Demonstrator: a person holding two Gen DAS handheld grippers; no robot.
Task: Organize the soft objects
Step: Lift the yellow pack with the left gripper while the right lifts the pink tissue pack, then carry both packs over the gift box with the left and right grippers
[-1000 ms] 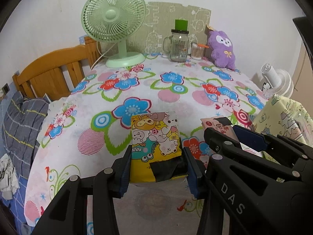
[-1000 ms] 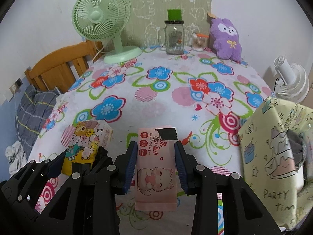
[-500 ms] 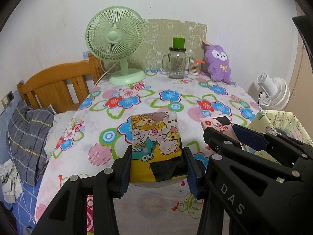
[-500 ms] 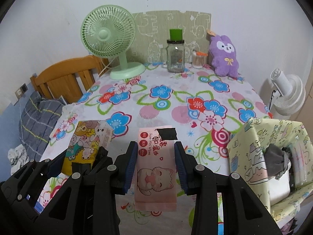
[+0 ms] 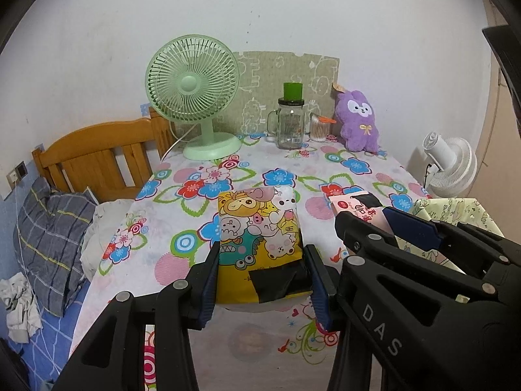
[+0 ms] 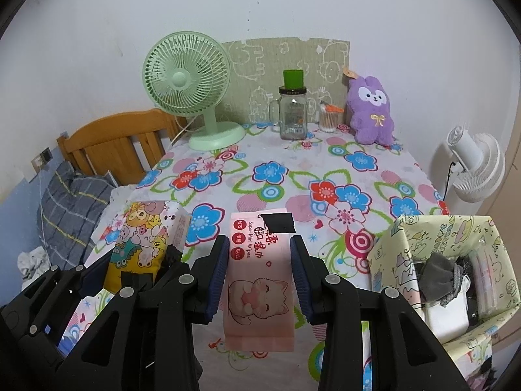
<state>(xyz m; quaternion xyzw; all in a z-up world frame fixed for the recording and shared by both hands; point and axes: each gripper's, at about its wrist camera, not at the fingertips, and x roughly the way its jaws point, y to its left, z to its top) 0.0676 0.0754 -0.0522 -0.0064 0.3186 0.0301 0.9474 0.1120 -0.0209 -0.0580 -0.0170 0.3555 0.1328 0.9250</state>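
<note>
- Left gripper (image 5: 260, 280): jaws pinching the yellow cartoon pack (image 5: 260, 244), holding it above the flowered counter (image 5: 202, 195).
- Right gripper (image 6: 259, 273): jaws pinching the pink wipes pack (image 6: 259, 277), holding it above the counter, left of the patterned box (image 6: 400, 260).

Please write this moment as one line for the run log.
left tool: shut on yellow cartoon pack | right tool: shut on pink wipes pack | both packs above table | patterned box: partly filled
</note>
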